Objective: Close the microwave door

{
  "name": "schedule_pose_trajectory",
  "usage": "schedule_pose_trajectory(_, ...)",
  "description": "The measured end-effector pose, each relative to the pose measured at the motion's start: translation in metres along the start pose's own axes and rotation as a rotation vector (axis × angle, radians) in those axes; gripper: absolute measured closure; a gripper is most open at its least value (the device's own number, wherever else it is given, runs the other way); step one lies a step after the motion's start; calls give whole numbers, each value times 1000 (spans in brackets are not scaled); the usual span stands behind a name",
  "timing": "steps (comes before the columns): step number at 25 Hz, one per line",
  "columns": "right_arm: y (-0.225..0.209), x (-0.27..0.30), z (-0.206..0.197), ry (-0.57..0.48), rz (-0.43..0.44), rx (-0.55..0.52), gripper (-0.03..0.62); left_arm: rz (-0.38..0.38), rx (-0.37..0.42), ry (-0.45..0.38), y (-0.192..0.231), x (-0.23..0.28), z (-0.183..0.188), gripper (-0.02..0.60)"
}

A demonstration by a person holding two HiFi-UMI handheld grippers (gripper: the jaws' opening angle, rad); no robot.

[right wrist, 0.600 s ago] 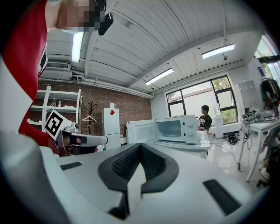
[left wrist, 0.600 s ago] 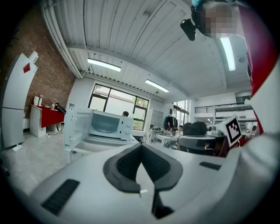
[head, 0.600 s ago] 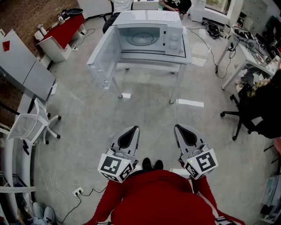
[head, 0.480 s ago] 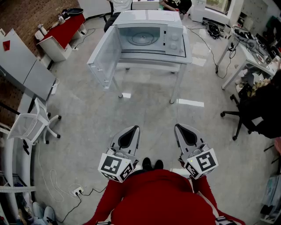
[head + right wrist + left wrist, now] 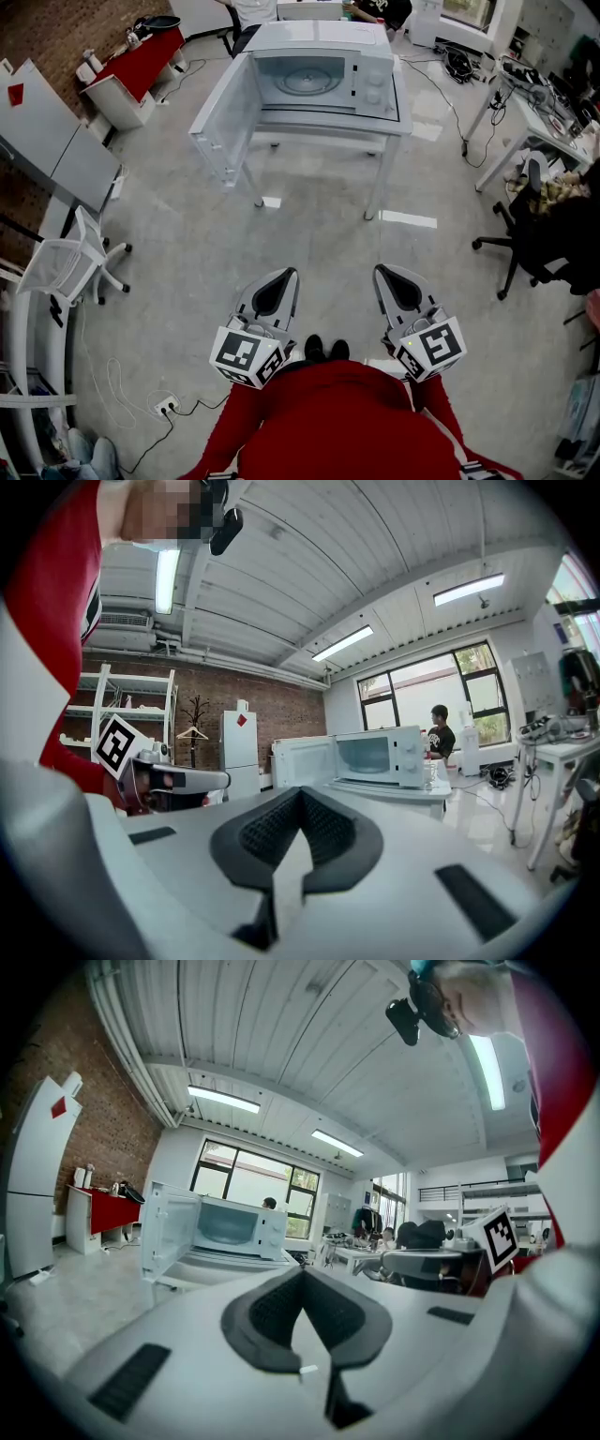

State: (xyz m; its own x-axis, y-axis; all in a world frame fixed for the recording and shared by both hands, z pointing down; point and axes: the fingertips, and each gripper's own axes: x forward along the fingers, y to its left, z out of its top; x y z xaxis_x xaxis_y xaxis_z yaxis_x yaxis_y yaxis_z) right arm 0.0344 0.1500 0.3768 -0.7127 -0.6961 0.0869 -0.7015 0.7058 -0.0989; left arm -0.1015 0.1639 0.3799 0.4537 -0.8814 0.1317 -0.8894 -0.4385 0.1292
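Head view, seen from my remote station. I hold both claws low and level in front of my red sleeves (image 5: 232, 424), side by side and well apart from the microwave (image 5: 323, 70).

Left claw (image 5: 279, 276): clenched on nothing, its dark pads meeting in a closed V in the left gripper view.

Right claw (image 5: 387, 271): it appears clenched as well, and empty.

The microwave stands on a white tabletop (image 5: 323, 129) across the grey floor (image 5: 309, 225). Its door (image 5: 225, 117) hangs wide open to the left, showing the cavity and turntable. A white chair (image 5: 66, 267) stands at far left.
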Motion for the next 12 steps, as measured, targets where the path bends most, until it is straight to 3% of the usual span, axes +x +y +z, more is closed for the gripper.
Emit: schedule_pose_trajectory(12,3,-2,-15,53,24,29,580,-1,-63,9,5,-4,-13,572)
